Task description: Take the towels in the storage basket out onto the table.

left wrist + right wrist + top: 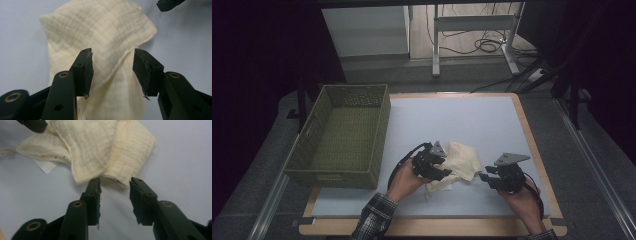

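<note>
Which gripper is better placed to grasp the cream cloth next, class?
Probably the left gripper: its open jaws already straddle the cloth. The right gripper, also open, only reaches the cloth's near edge, its jaws over bare table.

On the table: 1 cream cloth (460, 160), 1 green woven basket (315, 145), 2 grippers w/ 2 black jaws each, i.e. left gripper (443, 173) and right gripper (484, 177), plus 2 hands, 1 white label (46, 166) on the cloth, and approx. 2 metal legs on the floor beyond.
</note>
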Available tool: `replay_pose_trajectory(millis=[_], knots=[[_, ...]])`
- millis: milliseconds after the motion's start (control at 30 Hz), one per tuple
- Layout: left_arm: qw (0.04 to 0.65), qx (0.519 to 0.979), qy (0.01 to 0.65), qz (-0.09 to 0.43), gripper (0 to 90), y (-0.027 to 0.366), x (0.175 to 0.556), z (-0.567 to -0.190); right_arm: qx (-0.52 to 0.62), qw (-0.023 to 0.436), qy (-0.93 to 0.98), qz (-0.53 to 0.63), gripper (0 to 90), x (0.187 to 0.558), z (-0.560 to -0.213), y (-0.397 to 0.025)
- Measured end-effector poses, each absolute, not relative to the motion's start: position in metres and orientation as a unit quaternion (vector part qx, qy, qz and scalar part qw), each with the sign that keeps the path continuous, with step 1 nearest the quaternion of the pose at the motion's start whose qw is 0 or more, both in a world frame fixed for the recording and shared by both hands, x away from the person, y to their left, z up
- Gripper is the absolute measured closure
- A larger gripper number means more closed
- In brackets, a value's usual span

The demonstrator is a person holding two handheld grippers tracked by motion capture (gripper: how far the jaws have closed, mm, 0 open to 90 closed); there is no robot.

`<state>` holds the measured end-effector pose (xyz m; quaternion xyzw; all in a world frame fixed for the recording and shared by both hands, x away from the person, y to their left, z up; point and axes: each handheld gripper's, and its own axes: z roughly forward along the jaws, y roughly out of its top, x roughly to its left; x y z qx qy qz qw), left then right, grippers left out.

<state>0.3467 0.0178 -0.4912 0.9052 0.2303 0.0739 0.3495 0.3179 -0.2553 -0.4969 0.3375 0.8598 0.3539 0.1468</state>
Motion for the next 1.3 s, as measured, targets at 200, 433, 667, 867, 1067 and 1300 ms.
replay_pose_trajectory(millis=[200, 433, 667, 867, 1067, 1300], knots=[[0.323, 0.915, 0.232, 0.062, 72.2, 0.008, 0.361, -0.508, 0.348, 0.132, 0.862, 0.345, 54.9, 0.337, -0.51, -0.251], [0.36, 0.893, 0.259, 0.079, 84.6, 0.03, 0.365, -0.491, 0.334, 0.151, 0.864, 0.345, 86.2, 0.344, -0.518, -0.244], [0.377, 0.86, 0.327, 0.11, 83.3, 0.062, 0.38, -0.48, 0.346, 0.165, 0.854, 0.353, 86.8, 0.343, -0.495, -0.257], [0.343, 0.841, 0.401, 0.118, 77.5, 0.082, 0.397, -0.499, 0.371, 0.165, 0.846, 0.345, 85.8, 0.356, -0.487, -0.274], [0.332, 0.824, 0.442, 0.129, 49.6, 0.099, 0.401, -0.514, 0.38, 0.151, 0.844, 0.348, 72.6, 0.359, -0.488, -0.281], [0.346, 0.829, 0.421, 0.126, 28.0, 0.095, 0.373, -0.511, 0.34, 0.127, 0.857, 0.366, 65.6, 0.341, -0.475, -0.269]])
